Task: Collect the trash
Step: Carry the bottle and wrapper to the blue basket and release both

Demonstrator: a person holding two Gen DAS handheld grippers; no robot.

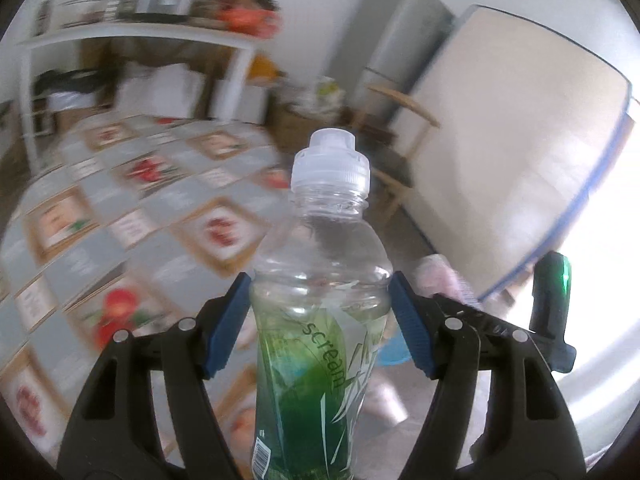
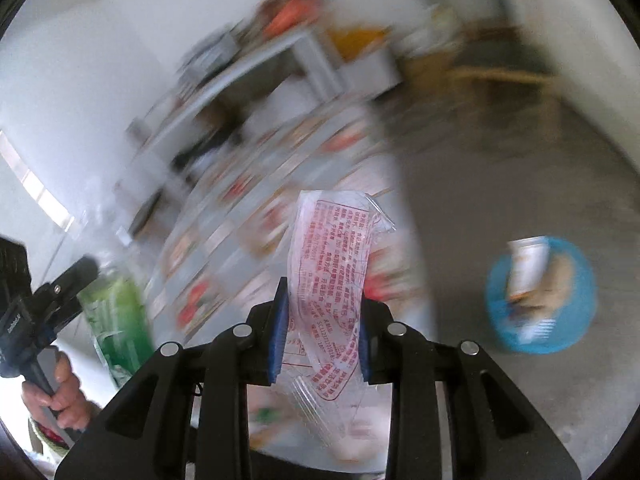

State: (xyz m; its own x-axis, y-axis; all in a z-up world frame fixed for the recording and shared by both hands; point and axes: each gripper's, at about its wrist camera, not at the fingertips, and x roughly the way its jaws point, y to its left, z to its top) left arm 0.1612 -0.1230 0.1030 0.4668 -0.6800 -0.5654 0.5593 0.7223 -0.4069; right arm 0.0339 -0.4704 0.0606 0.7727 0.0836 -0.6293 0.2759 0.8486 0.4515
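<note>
My left gripper (image 1: 320, 320) is shut on a clear plastic bottle (image 1: 320, 280) with a green label and a white sports cap, held upright above the table edge. In the right wrist view my right gripper (image 2: 322, 320) is shut on a crinkled clear plastic wrapper (image 2: 332, 264) printed with red text, which sticks up between the blue pads. The same green-labelled bottle (image 2: 116, 316) shows blurred at the lower left, gripped by the left gripper, with a person's hand (image 2: 60, 392) on its handle. A blue basket (image 2: 540, 292) on the floor at right holds some white trash.
A table with a patterned cloth (image 1: 132, 216) lies to the left. Behind it stand a white shelf (image 1: 132, 40) with stored items, a grey fridge (image 1: 400, 40), a wooden chair (image 1: 400, 128) and a leaning board (image 1: 520, 140). Grey floor (image 2: 500, 184) surrounds the basket.
</note>
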